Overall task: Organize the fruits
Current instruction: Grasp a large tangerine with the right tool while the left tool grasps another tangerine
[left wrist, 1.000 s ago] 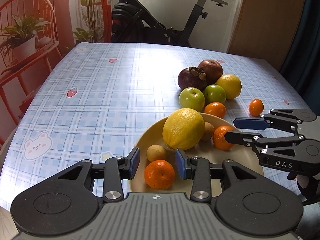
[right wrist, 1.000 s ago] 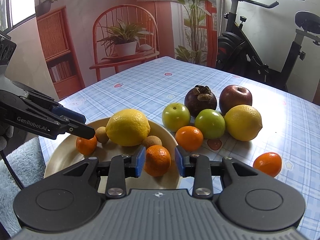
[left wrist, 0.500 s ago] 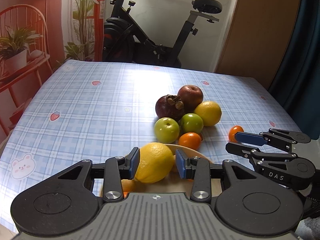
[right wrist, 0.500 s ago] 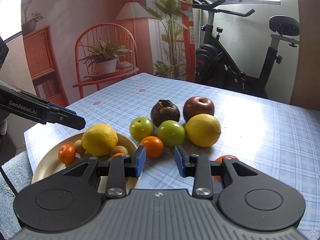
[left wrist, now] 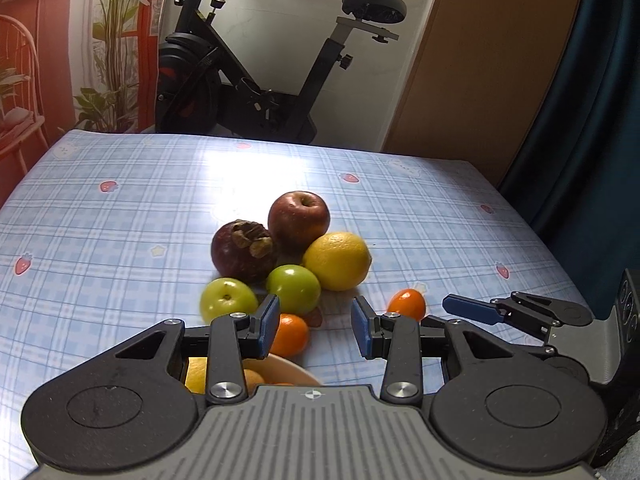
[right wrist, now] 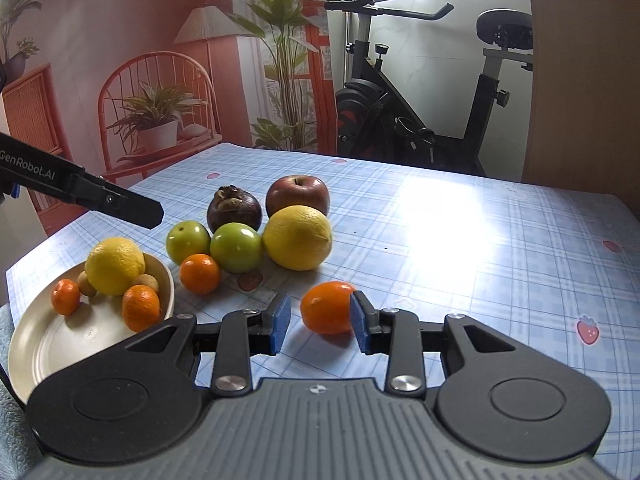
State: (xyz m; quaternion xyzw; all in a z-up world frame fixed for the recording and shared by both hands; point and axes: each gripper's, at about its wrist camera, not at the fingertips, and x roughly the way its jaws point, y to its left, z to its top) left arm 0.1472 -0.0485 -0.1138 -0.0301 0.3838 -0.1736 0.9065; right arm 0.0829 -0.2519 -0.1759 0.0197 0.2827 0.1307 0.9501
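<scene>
Right gripper (right wrist: 318,322): jaws spread wide, a lone tangerine (right wrist: 328,307) low in the frame's middle, against the right pad, not gripped.
Left gripper (left wrist: 315,326): jaws apart, holding nothing.
Plate (right wrist: 44,350): the right wrist view shows it whole at lower left, with a lemon (right wrist: 115,266) inside; the left wrist view shows only a sliver.
Fruit cluster: red apple (left wrist: 299,215) and mangosteen (left wrist: 245,250) mid-frame on the tablecloth (left wrist: 120,240).

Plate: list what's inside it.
In the plate: a lemon, two tangerines and two small brown fruits. The right gripper's body hides the near rim.
</scene>
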